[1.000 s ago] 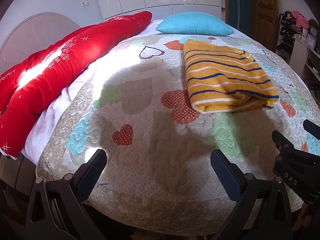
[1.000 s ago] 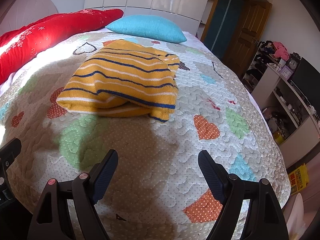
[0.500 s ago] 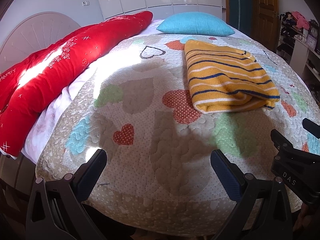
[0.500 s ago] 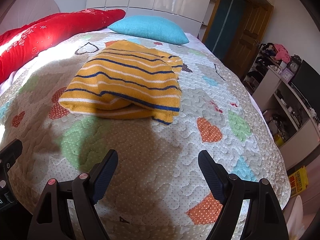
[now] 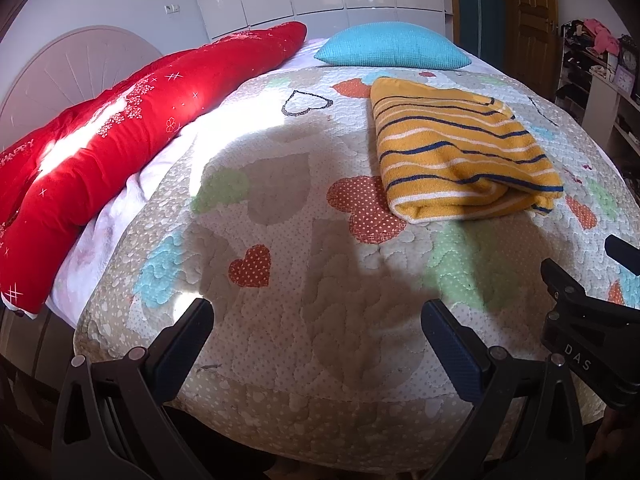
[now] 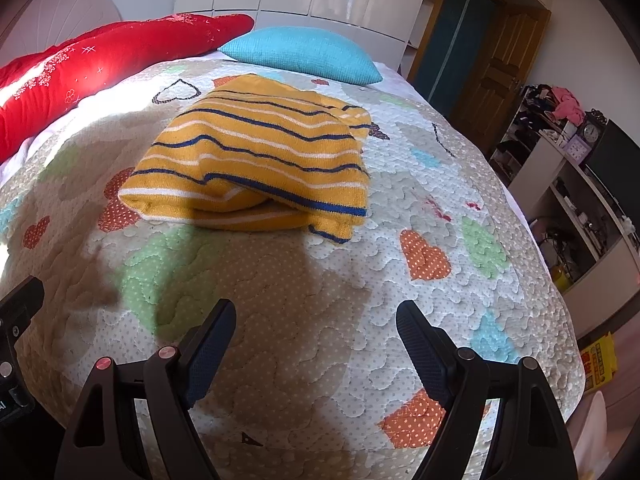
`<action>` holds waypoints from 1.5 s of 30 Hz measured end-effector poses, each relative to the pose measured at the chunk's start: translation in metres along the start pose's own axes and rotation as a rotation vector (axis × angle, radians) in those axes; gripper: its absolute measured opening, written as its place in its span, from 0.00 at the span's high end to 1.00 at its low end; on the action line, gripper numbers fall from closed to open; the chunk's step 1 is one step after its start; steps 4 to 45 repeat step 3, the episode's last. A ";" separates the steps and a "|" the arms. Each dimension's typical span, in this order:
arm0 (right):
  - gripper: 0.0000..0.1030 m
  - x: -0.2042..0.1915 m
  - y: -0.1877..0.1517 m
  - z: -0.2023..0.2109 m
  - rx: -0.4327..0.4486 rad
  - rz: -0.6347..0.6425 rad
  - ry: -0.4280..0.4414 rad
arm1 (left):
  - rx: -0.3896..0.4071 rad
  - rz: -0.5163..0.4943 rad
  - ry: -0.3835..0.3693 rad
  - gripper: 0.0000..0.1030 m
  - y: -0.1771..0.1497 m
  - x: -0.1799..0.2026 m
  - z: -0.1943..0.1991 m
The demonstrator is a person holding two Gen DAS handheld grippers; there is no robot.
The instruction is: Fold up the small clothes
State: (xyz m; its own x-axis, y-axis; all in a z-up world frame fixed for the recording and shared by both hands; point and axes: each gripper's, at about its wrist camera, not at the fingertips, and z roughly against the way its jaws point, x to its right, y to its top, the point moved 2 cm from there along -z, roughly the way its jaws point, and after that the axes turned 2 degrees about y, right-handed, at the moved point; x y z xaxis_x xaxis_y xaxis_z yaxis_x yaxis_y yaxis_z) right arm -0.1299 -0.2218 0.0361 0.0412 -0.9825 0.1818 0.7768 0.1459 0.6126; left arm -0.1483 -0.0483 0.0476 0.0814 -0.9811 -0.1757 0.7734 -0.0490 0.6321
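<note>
A yellow garment with navy and white stripes point(image 5: 460, 148) lies folded into a thick rectangle on the heart-patterned quilt point(image 5: 288, 240). It also shows in the right wrist view point(image 6: 256, 164), its folded edge facing me. My left gripper point(image 5: 318, 320) is open and empty, hovering over the quilt's near edge, left of and nearer than the garment. My right gripper point(image 6: 316, 324) is open and empty, just in front of the garment and apart from it. Part of the right gripper shows at the right of the left wrist view point(image 5: 588, 332).
A long red cushion point(image 5: 120, 120) lies along the bed's left side. A turquoise pillow point(image 5: 392, 46) sits at the head. Shelves with clutter point(image 6: 568, 168) and a wooden door point(image 6: 492, 68) stand to the right of the bed.
Both grippers have drawn slightly back from the garment. Both stay open. The garment has not moved.
</note>
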 end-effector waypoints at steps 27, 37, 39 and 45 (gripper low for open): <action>0.16 0.001 -0.001 -0.002 -0.009 -0.008 0.014 | -0.007 0.004 -0.002 0.00 0.000 -0.001 -0.001; 0.16 0.001 -0.001 -0.002 -0.009 -0.008 0.014 | -0.007 0.004 -0.002 0.00 0.000 -0.001 -0.001; 0.16 0.001 -0.001 -0.002 -0.009 -0.008 0.014 | -0.007 0.004 -0.002 0.00 0.000 -0.001 -0.001; 0.16 0.001 -0.001 -0.002 -0.009 -0.008 0.014 | -0.007 0.004 -0.002 0.00 0.000 -0.001 -0.001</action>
